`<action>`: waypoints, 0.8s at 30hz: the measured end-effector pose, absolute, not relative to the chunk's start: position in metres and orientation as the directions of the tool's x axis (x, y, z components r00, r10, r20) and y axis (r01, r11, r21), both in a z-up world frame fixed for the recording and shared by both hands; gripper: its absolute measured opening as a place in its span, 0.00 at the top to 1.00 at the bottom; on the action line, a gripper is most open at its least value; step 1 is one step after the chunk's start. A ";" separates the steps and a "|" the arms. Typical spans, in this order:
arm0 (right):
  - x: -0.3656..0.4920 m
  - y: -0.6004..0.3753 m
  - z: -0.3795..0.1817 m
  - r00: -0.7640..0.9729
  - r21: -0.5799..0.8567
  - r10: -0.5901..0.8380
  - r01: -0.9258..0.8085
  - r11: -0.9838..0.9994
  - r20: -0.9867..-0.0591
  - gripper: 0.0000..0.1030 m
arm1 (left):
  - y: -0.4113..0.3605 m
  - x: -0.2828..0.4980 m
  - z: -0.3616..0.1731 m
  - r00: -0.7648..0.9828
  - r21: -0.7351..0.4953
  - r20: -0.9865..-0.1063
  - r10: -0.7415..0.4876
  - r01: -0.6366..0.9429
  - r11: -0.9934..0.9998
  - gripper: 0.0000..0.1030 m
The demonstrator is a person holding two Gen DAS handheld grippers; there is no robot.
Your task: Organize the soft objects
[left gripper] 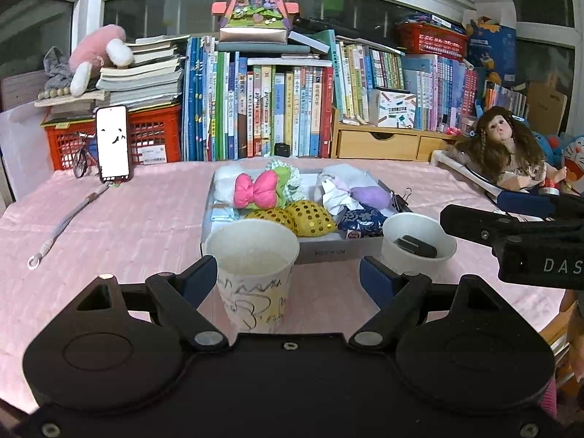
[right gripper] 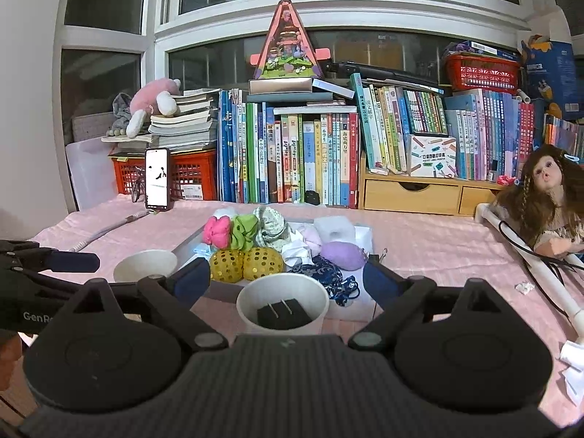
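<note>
1. Broadly, a pink tablecloth point(left gripper: 109, 226) covers the table, and books stand in a row point(left gripper: 277, 116) along its back edge.
2. Near the middle sits a shallow tray point(left gripper: 328, 252) heaped with soft things: a pink bow point(left gripper: 255, 189), two yellow sequin pads point(left gripper: 292, 217), a purple pouch point(left gripper: 368, 195) and a green scrunchie point(right gripper: 244, 231).
3. My left gripper point(left gripper: 288, 277) is spread wide; a doodled paper cup point(left gripper: 253, 281) stands between my fingers point(left gripper: 199, 279), the left pad just beside its rim, nothing clamped.
4. My right gripper point(right gripper: 288, 279) is equally wide, straddling a white cup point(right gripper: 283, 308) with a black clip inside, not gripping it.
</note>
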State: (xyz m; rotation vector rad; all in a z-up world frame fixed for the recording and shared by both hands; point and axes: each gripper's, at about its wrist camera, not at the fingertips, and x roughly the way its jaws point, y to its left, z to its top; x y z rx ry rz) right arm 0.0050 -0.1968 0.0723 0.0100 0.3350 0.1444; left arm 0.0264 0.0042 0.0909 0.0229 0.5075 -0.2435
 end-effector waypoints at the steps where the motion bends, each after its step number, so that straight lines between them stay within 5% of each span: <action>1: 0.004 -0.196 0.071 0.934 0.034 0.140 -0.137 0.990 -0.327 0.07 | 0.004 0.025 0.089 0.848 -0.040 -0.482 -0.221 0.231 0.972 0.18; 24: 0.001 -0.198 0.022 0.919 0.060 0.074 -0.055 0.997 -0.388 0.07 | 0.012 0.024 0.043 0.838 -0.044 -0.530 -0.131 0.127 0.991 0.16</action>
